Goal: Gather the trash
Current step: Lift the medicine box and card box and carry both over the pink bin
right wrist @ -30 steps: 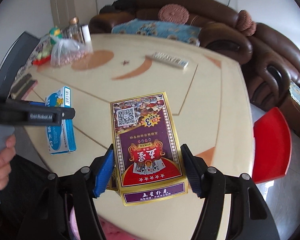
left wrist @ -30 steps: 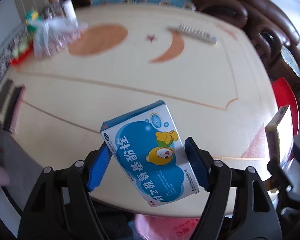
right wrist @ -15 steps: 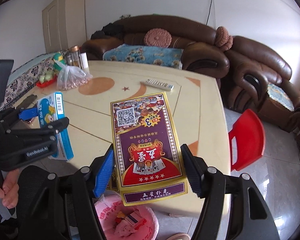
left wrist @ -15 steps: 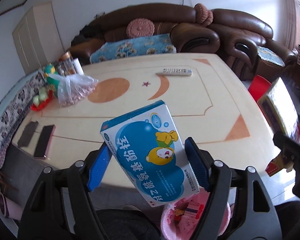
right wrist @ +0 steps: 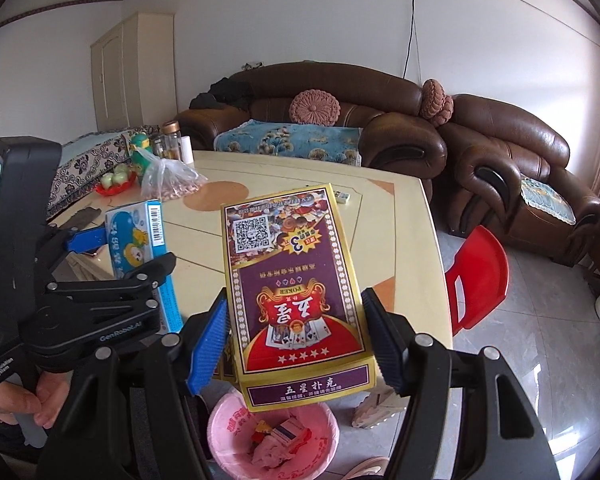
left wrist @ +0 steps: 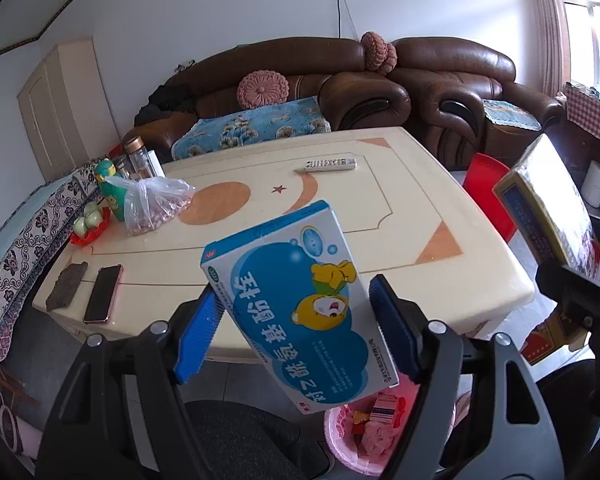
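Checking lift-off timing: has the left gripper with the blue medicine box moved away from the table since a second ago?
Yes. The left gripper and its blue medicine box have risen and pulled back off the table, now above the pink bin.

The left gripper was clamped on a blue box, raised and tilted. The right gripper gripped a purple card box. A bare hand held the left gripper's handle.

Remote, phone on table; brown sofa behind.
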`<state>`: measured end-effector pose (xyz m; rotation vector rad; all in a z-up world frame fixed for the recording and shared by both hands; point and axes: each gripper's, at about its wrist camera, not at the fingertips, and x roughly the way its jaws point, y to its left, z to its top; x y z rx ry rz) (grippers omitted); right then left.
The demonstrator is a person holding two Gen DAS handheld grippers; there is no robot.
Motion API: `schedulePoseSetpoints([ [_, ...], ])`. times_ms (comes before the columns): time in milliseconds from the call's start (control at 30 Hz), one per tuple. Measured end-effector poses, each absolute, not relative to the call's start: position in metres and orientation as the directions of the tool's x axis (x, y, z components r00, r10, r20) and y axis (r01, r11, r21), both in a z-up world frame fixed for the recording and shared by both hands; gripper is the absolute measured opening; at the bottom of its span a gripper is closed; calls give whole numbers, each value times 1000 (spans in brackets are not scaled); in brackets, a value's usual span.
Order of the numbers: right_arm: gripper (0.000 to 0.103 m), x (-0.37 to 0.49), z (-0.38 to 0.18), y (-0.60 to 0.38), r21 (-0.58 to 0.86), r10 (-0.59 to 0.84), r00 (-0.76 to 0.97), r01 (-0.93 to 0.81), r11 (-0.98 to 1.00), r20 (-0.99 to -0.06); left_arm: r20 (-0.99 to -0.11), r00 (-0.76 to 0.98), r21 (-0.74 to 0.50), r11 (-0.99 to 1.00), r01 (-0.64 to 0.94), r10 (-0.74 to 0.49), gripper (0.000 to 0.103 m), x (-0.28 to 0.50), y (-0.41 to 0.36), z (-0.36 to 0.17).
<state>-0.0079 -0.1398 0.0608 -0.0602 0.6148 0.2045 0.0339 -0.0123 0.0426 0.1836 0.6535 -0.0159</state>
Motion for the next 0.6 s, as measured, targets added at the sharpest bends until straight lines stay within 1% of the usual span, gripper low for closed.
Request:
schedulePoseSetpoints([
  [267,63,-33,59,-138,-1,162,799,-199,980,-580,-603,797,172,980,99,25,72,18,-14,38],
  [600,63,-47,36,-139,16,152,765,-182,983,-626,-659,752,135,977,165,-36,72,14,-16,13],
])
